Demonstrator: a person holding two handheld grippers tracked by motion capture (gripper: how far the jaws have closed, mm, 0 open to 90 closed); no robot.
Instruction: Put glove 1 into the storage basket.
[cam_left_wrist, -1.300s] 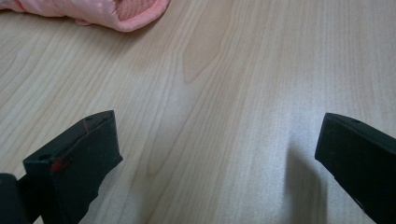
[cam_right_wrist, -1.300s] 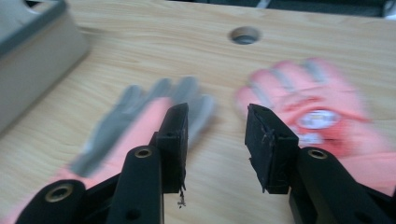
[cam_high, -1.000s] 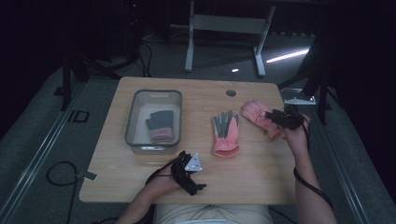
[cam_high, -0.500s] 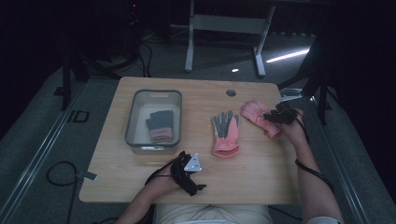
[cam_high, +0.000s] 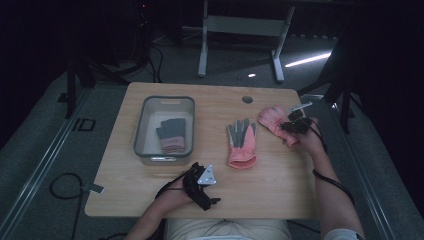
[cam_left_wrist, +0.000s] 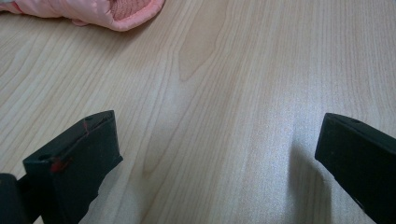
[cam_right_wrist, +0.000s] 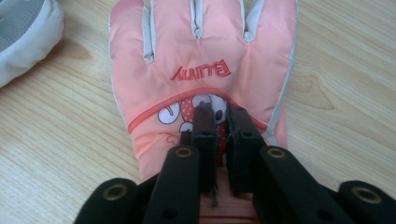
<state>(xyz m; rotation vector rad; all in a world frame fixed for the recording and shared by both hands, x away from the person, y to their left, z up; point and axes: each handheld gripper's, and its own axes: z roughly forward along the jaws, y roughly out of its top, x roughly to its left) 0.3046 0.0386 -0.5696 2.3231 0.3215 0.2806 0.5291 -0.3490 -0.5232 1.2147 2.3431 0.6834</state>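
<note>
- Where the tabletop (cam_high: 280, 195) nears its right edge, the pink glove (cam_right_wrist: 201, 65) is pinched by the right hand-held gripper (cam_right_wrist: 219, 116), jaws just closed.
- The left hand-held gripper (cam_left_wrist: 215, 154) is held spread over bare wood near the front edge.

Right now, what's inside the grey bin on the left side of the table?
Inside the grey bin lies one glove, grey fingers toward the far end and pink cuff toward the person. Pale bin floor shows beside it. Whatever is under that glove is covered.
</note>
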